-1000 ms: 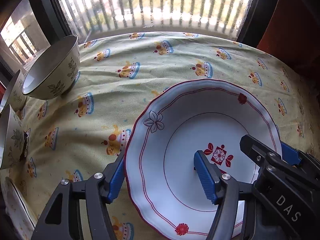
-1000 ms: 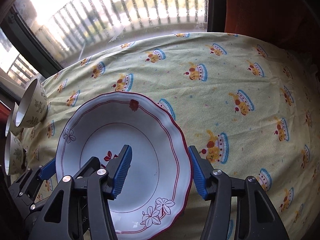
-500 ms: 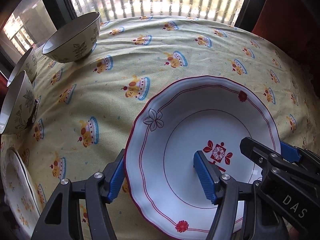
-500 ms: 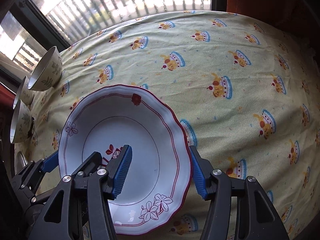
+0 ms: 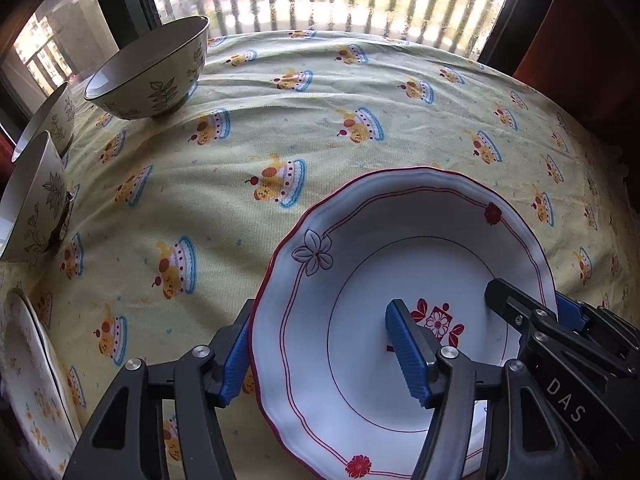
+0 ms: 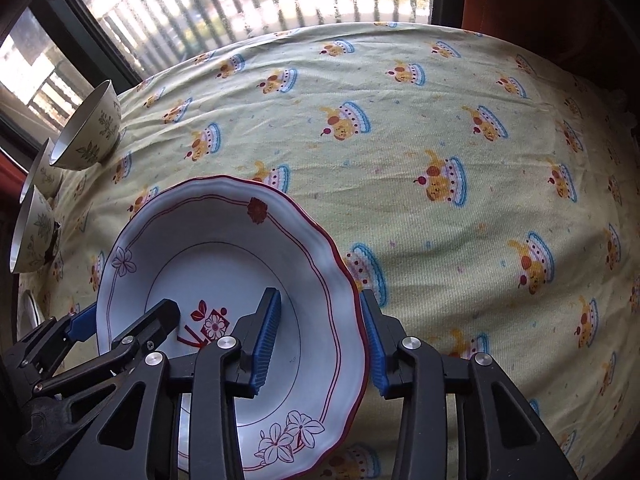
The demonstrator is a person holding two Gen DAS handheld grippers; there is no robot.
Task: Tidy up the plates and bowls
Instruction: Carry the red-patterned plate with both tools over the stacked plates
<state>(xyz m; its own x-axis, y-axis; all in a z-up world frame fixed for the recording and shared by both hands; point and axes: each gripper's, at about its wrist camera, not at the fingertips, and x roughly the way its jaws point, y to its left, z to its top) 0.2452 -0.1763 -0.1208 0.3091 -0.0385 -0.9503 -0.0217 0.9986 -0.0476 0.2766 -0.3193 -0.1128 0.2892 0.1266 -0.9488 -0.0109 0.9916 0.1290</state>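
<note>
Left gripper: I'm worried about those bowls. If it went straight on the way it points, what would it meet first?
Likely only the tablecloth. The left gripper straddles the plate rim; the leaf-patterned bowl sits off to the left, though depth is unclear.

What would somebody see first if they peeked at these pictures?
The big white plate with red flowers, low in the middle, with a left claw and a right claw each straddling one edge of it. Next, the leafy bowls at the far left of the cupcake-print tablecloth by the window.
</note>
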